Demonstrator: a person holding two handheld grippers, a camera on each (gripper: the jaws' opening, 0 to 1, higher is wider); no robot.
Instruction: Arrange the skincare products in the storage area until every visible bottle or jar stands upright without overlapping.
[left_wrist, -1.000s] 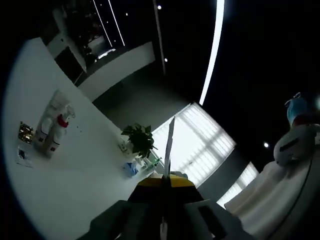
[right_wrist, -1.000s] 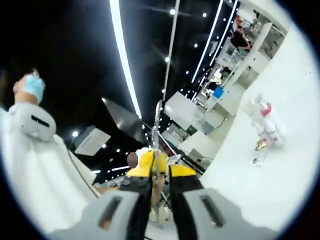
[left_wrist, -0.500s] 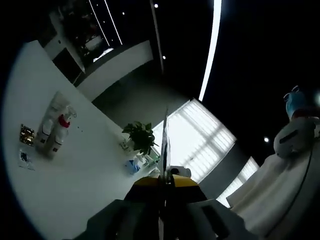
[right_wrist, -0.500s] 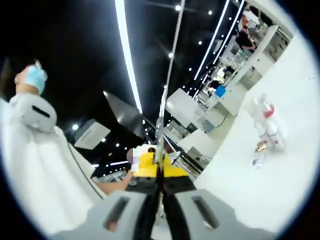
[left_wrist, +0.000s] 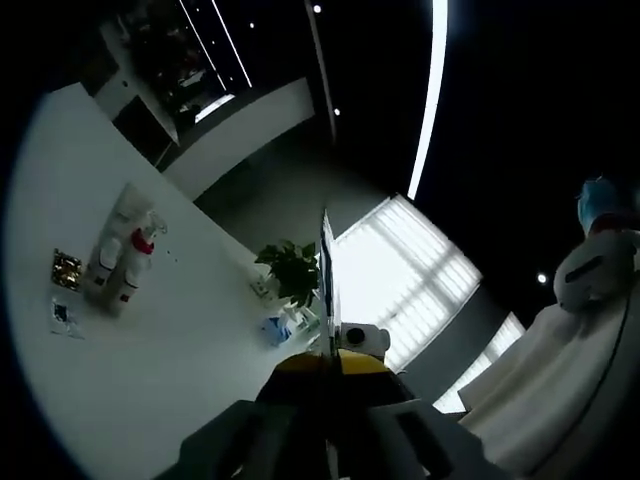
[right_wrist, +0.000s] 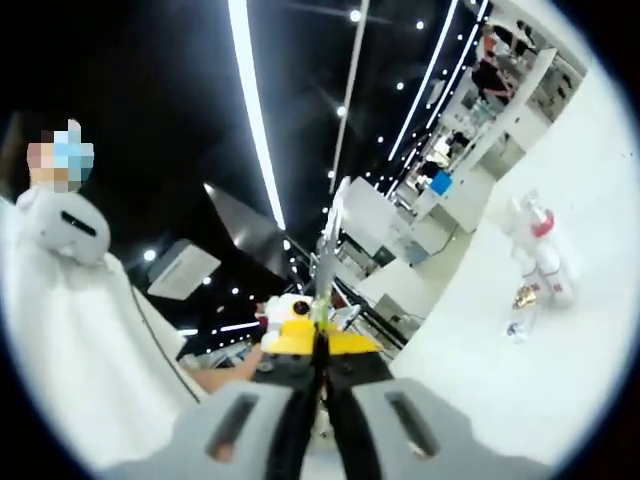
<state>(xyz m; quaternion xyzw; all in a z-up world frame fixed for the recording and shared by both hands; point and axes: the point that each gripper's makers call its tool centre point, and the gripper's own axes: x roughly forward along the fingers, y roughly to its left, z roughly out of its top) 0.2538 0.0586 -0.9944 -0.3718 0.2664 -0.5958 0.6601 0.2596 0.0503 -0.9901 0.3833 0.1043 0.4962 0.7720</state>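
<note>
On the white surface (left_wrist: 150, 340), far from both grippers, the skincare products stand in a tight cluster: in the left gripper view a white spray bottle with a red collar (left_wrist: 133, 258) is upright beside other white bottles (left_wrist: 108, 260), so close that they look to be touching, though they are too small to count. Just beside them lie a small gold-patterned packet (left_wrist: 66, 270) and a small dark-printed sachet (left_wrist: 62, 315), both flat on the surface. The left gripper (left_wrist: 328, 365) rises from the bottom of its view with yellow-tipped jaws pressed fully together, nothing between them, and is pointed well away from the cluster toward a potted green plant (left_wrist: 297, 272) and a bright window with blinds (left_wrist: 400, 290). Near the plant sits a small blue item (left_wrist: 273, 330), too blurred to identify. At the right edge of this view a person in a white garment (left_wrist: 580, 370) is visible. In the right gripper view the same bottle cluster (right_wrist: 540, 250) stands on the surface (right_wrist: 540, 380) at the right, with the gold packet (right_wrist: 525, 297) and sachet (right_wrist: 514, 327) just below it. The right gripper (right_wrist: 320, 345) likewise has its yellow-tipped jaws closed against each other, empty, and aimed at distant counters and long ceiling light strips (right_wrist: 252, 110), well apart from the products. The person's white sleeve (right_wrist: 90, 360) shows on the left side of that view.
</note>
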